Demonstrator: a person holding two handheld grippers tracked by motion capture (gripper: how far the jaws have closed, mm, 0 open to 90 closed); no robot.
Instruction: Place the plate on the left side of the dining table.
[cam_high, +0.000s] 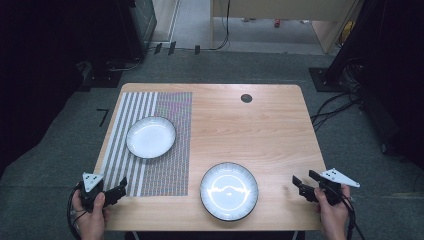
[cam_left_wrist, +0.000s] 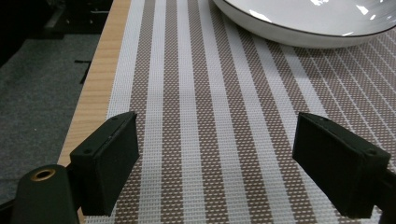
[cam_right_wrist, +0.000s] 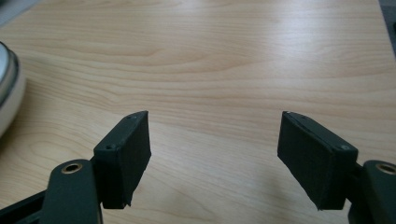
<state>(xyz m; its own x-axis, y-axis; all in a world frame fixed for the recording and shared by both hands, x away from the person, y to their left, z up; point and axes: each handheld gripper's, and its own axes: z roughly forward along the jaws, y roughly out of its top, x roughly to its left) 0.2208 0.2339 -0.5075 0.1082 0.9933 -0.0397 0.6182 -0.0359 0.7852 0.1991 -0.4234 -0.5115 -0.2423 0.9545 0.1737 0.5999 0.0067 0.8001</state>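
Black grippers (cam_high: 119, 191), grey three-cornered plates (cam_high: 92, 181)

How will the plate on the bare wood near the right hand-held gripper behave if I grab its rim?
The plate looks glazed and glossy, so probably slippery between pads. It seems ceramic, likely rigid, fairly heavy and breakable. Its shallow raised rim may let it tilt when lifted from one side.

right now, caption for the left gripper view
Open black fingers of the left gripper hover over a brown-and-white striped woven placemat, white bowl ahead.
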